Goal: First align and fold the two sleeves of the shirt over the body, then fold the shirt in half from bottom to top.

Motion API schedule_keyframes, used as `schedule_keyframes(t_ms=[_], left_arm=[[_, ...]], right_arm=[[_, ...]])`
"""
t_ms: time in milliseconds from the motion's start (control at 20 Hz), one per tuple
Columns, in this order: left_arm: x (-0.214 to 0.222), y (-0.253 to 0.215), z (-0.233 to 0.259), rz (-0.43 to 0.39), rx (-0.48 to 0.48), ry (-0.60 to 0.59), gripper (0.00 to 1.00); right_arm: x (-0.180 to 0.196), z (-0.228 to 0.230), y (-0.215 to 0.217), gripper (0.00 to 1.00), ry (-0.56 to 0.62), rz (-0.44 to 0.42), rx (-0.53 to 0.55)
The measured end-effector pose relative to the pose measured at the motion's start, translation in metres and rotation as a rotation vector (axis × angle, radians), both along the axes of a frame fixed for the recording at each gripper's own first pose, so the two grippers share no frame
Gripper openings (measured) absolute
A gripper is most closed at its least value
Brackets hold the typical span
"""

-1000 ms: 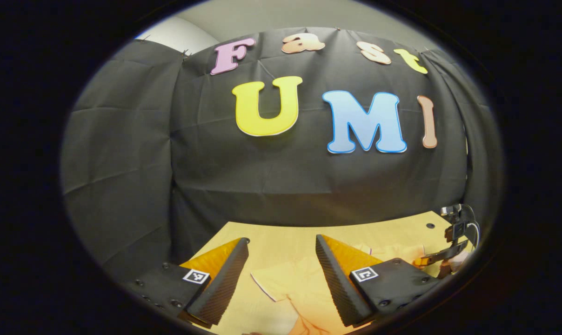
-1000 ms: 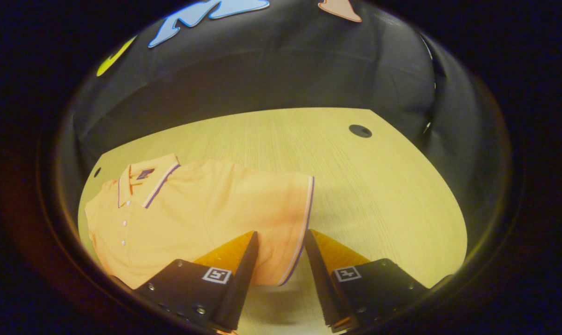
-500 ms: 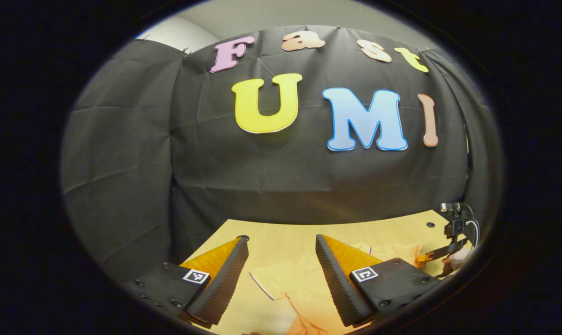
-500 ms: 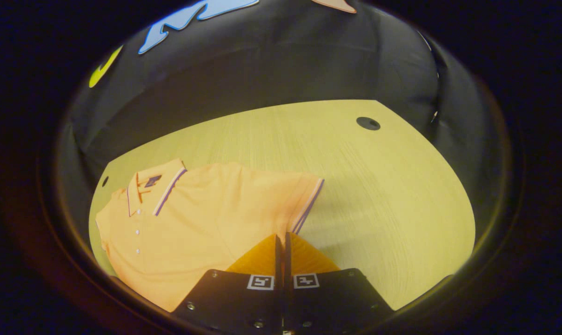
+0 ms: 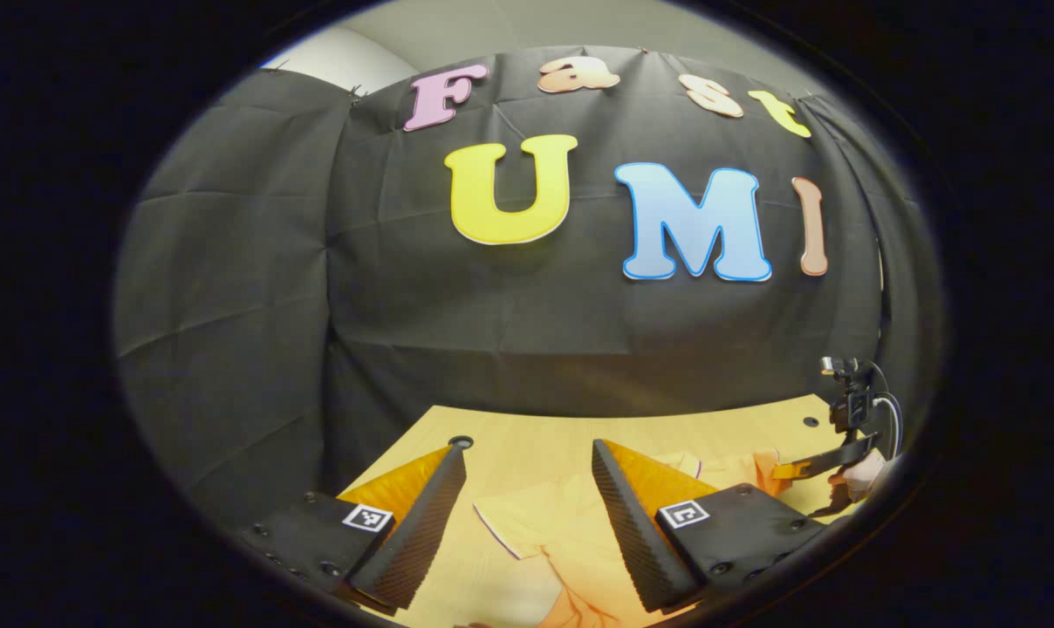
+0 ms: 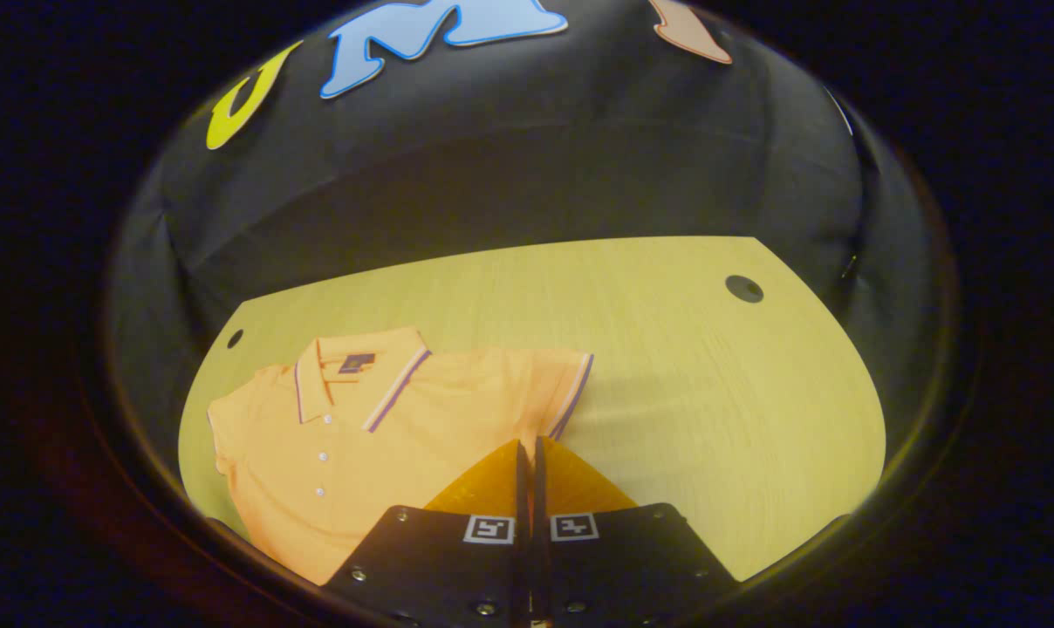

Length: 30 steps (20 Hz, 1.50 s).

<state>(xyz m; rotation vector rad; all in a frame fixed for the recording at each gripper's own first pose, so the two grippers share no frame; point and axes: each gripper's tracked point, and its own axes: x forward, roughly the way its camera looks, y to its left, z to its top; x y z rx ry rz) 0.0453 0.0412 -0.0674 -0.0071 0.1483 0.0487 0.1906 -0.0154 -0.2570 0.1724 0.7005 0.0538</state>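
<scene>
Now my right gripper [image 6: 527, 453] seemingly pinches the shirt [image 6: 361, 453] sleeve [image 6: 553, 388]; my left gripper [image 5: 527, 488] hangs spread.

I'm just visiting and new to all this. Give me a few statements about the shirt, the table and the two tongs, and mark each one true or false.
1. The right tongs are closed on the shirt's sleeve. True.
2. The left tongs are clamped shut. False: they are open, holding nothing.
3. The shirt is blue. False: it is orange, with a striped collar.
4. The shirt is buttoned at the front. True.
5. The shirt hangs on the wall. False: it lies on the wooden table.
</scene>
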Motion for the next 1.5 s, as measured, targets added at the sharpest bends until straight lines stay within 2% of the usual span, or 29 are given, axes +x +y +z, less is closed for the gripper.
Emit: schedule_keyframes(t_ms=[200,550,700,750,900,950,1000,1050,1500], left_arm=[[-0.002,0.006,-0.006,0.005,-0.004,0.009,0.94],[-0.004,0.016,-0.020,0.000,-0.003,0.034,0.95],[-0.003,0.018,-0.034,-0.009,0.002,0.056,0.94],[-0.002,0.017,-0.038,-0.015,-0.001,0.066,0.94],[0.002,0.013,-0.054,-0.036,-0.014,0.090,0.95],[0.003,0.012,-0.061,-0.042,-0.016,0.098,0.95],[0.007,0.012,-0.068,-0.048,-0.016,0.106,0.95],[0.012,0.012,-0.075,-0.052,-0.017,0.115,0.95],[0.080,0.031,-0.170,-0.053,-0.049,0.232,0.94]], right_arm=[[-0.003,0.011,0.053,0.01,-0.018,0.100,0.033],[-0.022,-0.006,0.103,0.01,0.051,0.211,0.021],[-0.028,-0.011,0.107,0.19,0.078,0.229,0.016],[-0.028,-0.010,0.107,0.19,0.071,0.229,0.008],[-0.032,-0.003,0.109,0.40,0.078,0.235,0.023],[-0.033,0.000,0.107,0.40,0.070,0.233,0.018],[-0.034,0.005,0.106,0.34,0.062,0.232,0.018],[-0.037,0.010,0.106,0.40,0.055,0.232,0.022],[-0.082,0.064,0.103,0.40,-0.019,0.249,0.039]])
